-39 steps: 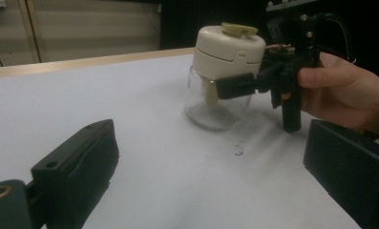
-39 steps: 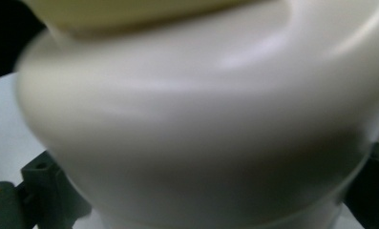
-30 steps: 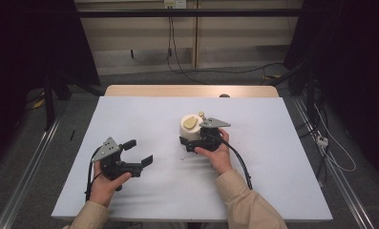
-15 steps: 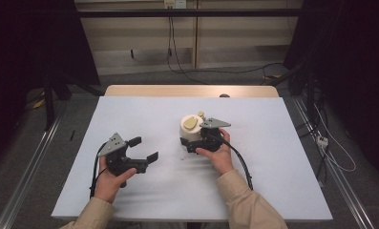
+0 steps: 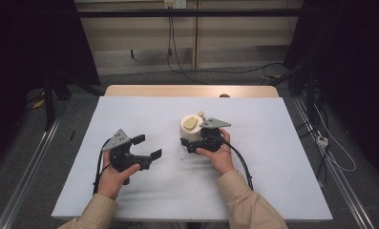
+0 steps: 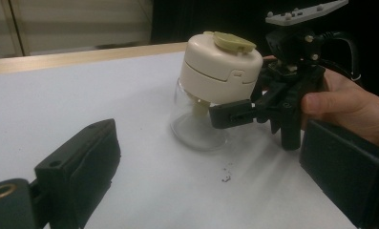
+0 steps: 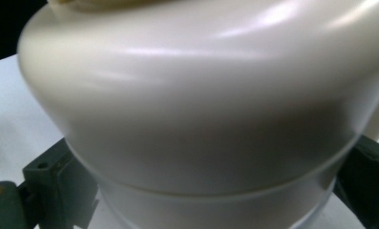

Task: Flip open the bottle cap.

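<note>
Cream-lidded glass jar, no label readable, clamped by right tool; left tool gapes empty.

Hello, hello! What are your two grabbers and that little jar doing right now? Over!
Right gripper shut on jar, jaws on the clear glass under the cream lid. Left gripper open, holding nothing, pointed at jar. Jar upright on white table. Path between them bare.

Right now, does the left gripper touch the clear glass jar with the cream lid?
Apart: in the high view, bare white table separates left gripper and jar.
</note>
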Motion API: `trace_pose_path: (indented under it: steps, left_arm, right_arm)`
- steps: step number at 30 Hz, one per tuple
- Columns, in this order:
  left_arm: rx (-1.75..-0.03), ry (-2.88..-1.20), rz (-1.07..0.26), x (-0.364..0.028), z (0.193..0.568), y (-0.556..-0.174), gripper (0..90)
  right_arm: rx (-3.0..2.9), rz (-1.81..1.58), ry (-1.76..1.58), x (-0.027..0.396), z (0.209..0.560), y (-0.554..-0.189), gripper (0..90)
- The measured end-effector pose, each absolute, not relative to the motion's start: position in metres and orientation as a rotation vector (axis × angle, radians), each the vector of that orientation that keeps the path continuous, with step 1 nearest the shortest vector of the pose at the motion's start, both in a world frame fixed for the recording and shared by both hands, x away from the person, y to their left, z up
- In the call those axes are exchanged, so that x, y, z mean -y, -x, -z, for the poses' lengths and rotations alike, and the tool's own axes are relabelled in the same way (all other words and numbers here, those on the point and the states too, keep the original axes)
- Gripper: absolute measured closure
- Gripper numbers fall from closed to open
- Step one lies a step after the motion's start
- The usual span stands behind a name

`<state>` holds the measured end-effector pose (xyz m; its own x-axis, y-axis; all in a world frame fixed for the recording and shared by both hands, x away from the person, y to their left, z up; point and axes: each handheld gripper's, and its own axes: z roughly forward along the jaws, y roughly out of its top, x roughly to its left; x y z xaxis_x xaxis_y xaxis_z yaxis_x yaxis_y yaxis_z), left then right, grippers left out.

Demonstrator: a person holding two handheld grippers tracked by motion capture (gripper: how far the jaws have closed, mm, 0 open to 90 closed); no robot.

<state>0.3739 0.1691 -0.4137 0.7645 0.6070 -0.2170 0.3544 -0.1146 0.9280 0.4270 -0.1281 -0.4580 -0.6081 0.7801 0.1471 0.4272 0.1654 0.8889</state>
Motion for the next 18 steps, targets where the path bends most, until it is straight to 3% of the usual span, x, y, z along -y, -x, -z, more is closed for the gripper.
trace_pose_path:
  steps: [11,18]
  left_arm:
    - [-0.772,-1.744,-0.259,-0.160,0.412,-0.381,7.7]
    - [-0.776,-1.770,-0.257,-0.150,0.409,-0.388,13.3]
  right_arm:
    - [-2.115,-1.418,-1.155,0.130,0.458,-0.425,2.3]
    - [-2.124,-1.417,-1.152,0.130,0.457,-0.425,2.3]
